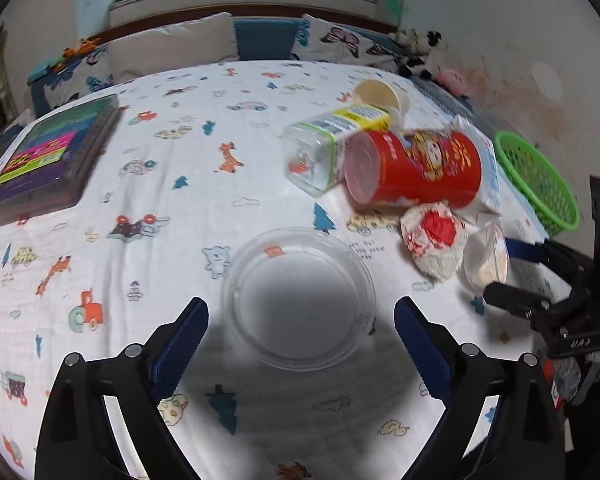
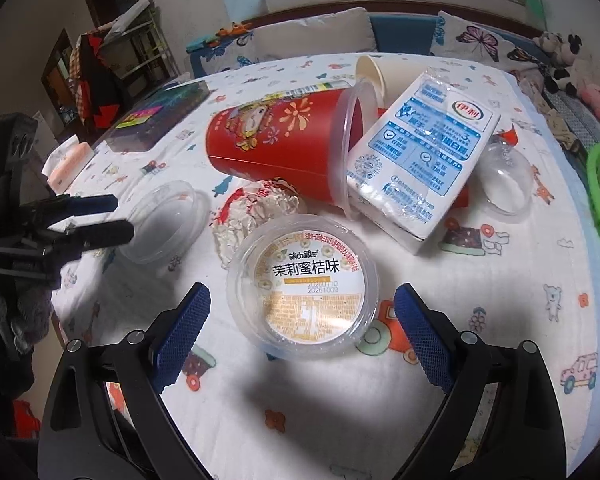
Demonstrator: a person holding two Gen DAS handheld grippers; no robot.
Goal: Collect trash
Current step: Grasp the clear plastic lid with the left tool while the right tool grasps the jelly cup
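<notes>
My left gripper (image 1: 301,312) is open, its blue pads on either side of the near edge of an empty clear plastic bowl (image 1: 300,236) without touching it. In the right wrist view my right gripper (image 2: 302,296) is open too, and a clear cup with a yellow printed lid (image 2: 304,280) lies just ahead between its fingertips, untouched. Behind the cup lie a crumpled red-and-white wrapper (image 2: 256,212), a red canister (image 2: 276,140) on its side, a blue-and-white milk carton (image 2: 424,152), a tipped paper cup (image 2: 370,70) and a clear dome lid (image 2: 504,184).
A green mesh basket (image 1: 536,180) stands at the table's right edge. A clear bottle with a yellow-green label (image 1: 332,144) lies against the canister. A dark box of coloured items (image 1: 48,160) sits at the far left. Pillows and a bench line the far side.
</notes>
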